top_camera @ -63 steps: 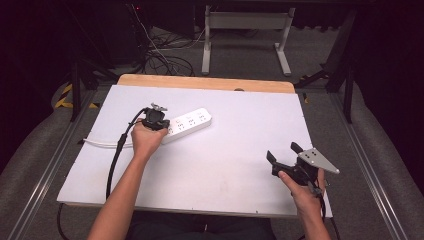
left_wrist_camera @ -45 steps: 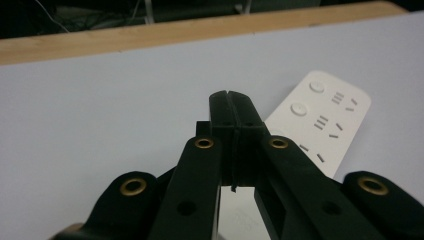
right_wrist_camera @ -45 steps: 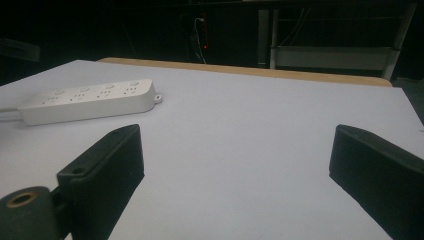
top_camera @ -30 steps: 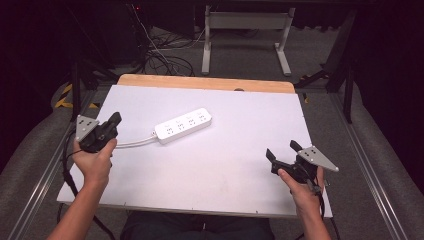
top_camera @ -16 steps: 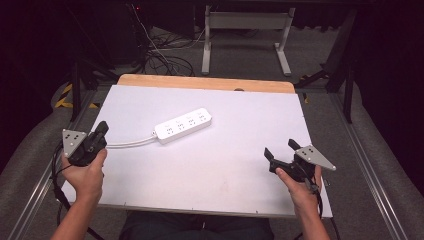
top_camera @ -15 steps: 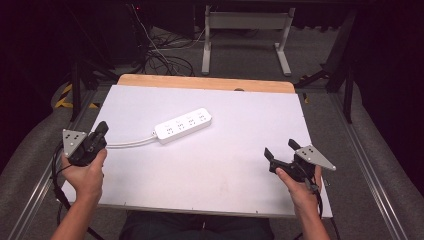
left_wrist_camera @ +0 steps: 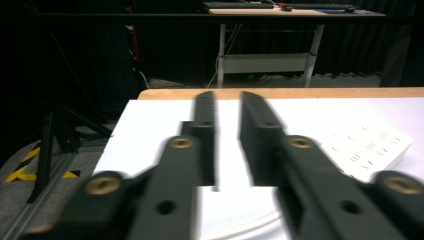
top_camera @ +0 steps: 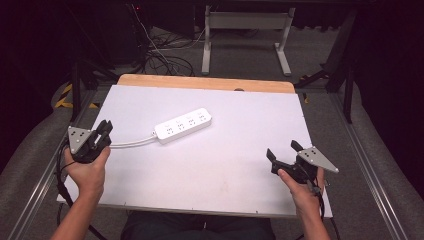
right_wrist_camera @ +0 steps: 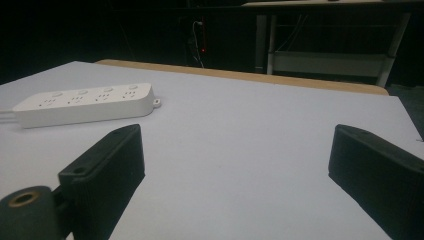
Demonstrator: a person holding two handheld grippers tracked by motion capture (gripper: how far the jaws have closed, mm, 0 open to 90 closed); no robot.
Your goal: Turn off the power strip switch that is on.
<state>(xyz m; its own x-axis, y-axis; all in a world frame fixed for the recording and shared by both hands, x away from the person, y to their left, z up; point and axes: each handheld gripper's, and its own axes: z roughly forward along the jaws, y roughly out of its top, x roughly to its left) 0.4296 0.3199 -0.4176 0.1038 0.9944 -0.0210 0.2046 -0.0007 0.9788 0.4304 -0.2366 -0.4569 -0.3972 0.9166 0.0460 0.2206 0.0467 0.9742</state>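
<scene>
We read this moment as a pause between steps, with neither claw engaged on the white power strip point(top_camera: 183, 125). The strip, with 4 socket groups on its top face, lies flat and slightly diagonal on the white surface point(top_camera: 230, 170), left of centre and toward the far half. Its white cable point(top_camera: 131, 144) leaves the strip's left end and runs along the surface toward the left edge.

The left claw point(top_camera: 105, 131) sits at the left edge of the surface, close to where the cable ends in view. In the left gripper view its 2 jaws stand narrow, with only a slim gap between them and nothing held. The power strip point(left_wrist_camera: 369, 148) appears there to the right of the jaws, and a curve of cable point(left_wrist_camera: 250, 224) passes low beneath them. We cannot tell whether the jaws touch the cable.

The right claw point(top_camera: 281, 152) rests at the near right corner of the surface, well apart from the strip. In the right gripper view its jaws stand wide and empty, with the power strip point(right_wrist_camera: 82, 104) far off at upper left.

We judge the next move to be a fresh approach to the strip or its cable. For the strip, the left claw would need to open wider than the body and align across its narrow side. The right claw already has the spread but must travel across the surface.
</scene>
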